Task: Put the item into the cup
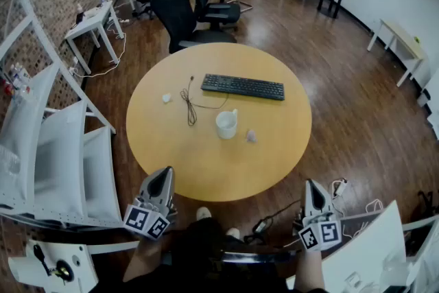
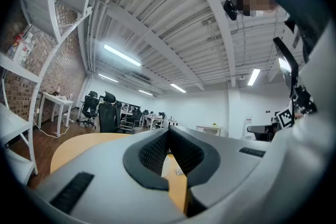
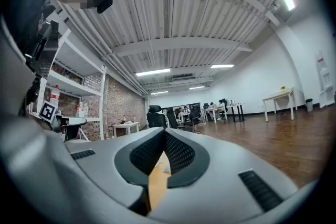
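A white cup (image 1: 226,124) stands near the middle of the round yellow table (image 1: 171,161). A small pale item (image 1: 251,136) lies just to its right, and another small white item (image 1: 167,98) lies further left. My left gripper (image 1: 164,176) is shut and held level off the table's near edge at lower left. My right gripper (image 1: 312,187) is shut at lower right, beyond the table's rim. Neither holds anything. In the left gripper view the jaws (image 2: 168,131) meet at the tips; in the right gripper view the jaws (image 3: 164,132) meet too.
A black keyboard (image 1: 243,86) lies at the table's far side, with a dark cable (image 1: 188,103) coiled left of the cup. White shelving (image 1: 55,161) stands at the left. Black office chairs (image 1: 182,14) sit beyond the table. White panels (image 1: 374,243) stand at lower right.
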A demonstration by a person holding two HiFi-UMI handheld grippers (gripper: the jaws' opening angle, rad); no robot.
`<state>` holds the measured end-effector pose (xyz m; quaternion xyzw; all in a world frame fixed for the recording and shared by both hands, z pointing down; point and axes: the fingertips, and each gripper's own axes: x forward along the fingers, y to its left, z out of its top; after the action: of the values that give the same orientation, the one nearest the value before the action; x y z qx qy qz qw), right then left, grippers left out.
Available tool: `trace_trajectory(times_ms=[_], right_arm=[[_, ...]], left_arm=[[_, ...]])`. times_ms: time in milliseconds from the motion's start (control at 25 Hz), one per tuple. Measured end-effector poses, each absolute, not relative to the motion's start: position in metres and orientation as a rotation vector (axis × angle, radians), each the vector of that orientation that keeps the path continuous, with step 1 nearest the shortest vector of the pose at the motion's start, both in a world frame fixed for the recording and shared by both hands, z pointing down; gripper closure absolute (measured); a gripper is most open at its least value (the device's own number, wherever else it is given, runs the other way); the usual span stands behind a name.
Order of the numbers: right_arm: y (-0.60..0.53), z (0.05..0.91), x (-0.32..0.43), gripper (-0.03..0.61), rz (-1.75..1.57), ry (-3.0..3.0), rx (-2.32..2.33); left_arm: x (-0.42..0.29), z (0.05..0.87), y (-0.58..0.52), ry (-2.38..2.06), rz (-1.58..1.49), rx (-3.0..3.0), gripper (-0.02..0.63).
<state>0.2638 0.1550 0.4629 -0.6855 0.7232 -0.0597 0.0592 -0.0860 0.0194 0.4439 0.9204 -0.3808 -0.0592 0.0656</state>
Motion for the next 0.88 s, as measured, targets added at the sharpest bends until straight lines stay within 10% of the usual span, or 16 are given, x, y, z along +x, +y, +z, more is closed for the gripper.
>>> trace_trajectory(times_ms=[880], right_arm=[[-0.029,0.455,0.242,0.566,-0.243,2.195,-2.049]], left_arm=[[-0.100,0.436,-0.157,-1.035,-0.182,2.816,0.613]])
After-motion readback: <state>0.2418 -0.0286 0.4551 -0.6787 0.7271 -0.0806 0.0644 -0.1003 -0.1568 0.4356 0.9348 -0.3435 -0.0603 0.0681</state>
